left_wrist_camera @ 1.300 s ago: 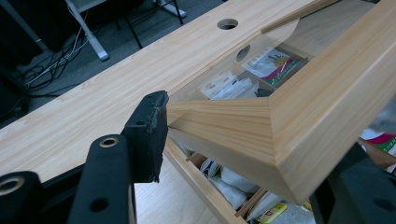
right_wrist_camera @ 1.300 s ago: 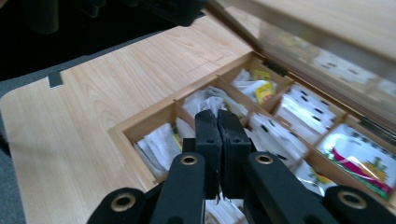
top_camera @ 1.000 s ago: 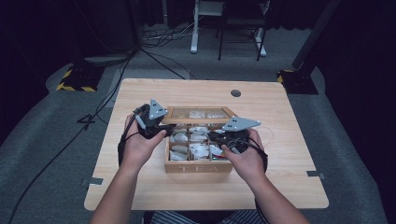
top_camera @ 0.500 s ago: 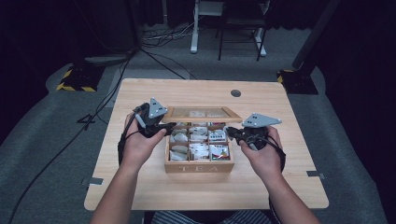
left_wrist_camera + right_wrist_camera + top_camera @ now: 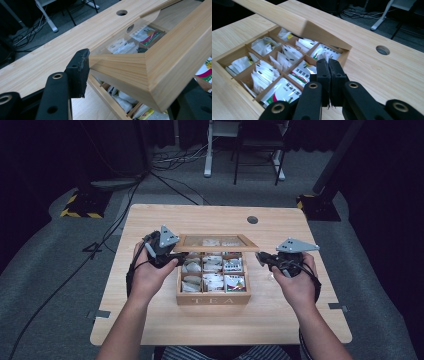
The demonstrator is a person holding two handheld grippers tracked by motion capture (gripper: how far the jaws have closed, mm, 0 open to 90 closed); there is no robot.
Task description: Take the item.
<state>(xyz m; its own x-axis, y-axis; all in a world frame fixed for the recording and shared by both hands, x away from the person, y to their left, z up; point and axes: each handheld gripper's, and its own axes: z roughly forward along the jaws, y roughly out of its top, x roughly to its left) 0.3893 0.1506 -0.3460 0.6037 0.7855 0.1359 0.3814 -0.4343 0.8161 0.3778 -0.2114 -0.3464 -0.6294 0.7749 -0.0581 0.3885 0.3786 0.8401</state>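
Box (image 5: 213, 298) front reads "TEA"; left gripper (image 5: 176, 256) holds lid (image 5: 218, 242) up.

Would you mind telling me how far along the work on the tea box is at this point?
The lid is already raised partway, exposing the sachets in the tea box. The left gripper is clamped on the lid's corner, holding it up. The right gripper, shut and empty, waits beside the box; nothing is taken out yet.

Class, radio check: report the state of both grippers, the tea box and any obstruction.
Left gripper shut on lid, lid held part-raised. Right gripper shut, empty, beside tea box. Tea bags exposed; nothing in the way.
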